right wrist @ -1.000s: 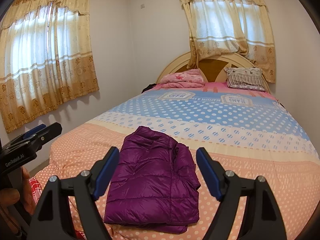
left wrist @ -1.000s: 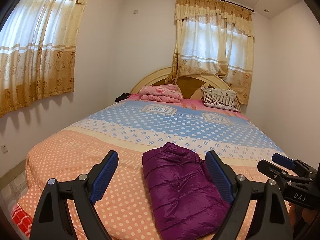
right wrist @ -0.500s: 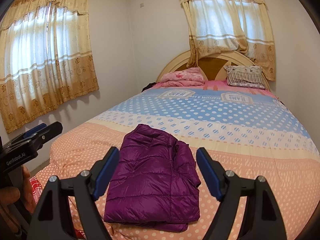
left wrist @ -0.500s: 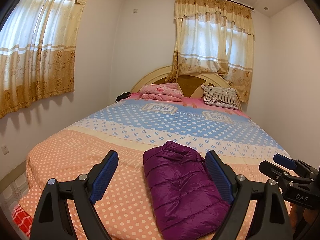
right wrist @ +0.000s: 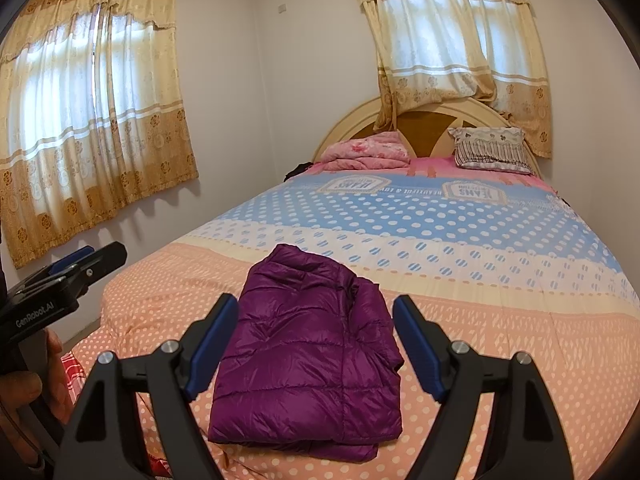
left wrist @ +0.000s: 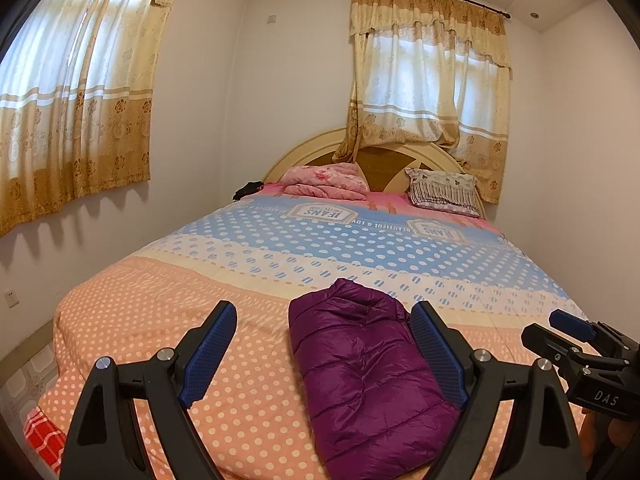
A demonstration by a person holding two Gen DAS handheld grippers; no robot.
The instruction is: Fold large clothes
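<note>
In the left wrist view, the left gripper (left wrist: pixel 323 350) is spread wide and holds nothing; the purple jacket (left wrist: pixel 366 376) lies folded on the bed (left wrist: pixel 160 312) near its foot. The puffy fabric could spring open if a finger catches an edge. In the right wrist view, the right gripper (right wrist: pixel 313 346) is likewise released above the jacket. The quilt is dotted, and curtains (right wrist: pixel 92 120) cover the windows.

My bed (left wrist: pixel 248 320) fills the white-walled room, its arched headboard (left wrist: pixel 384 160) under gold curtains (left wrist: pixel 428 80); daylight glows through a second curtained window (right wrist: pixel 92 120) at my left.
</note>
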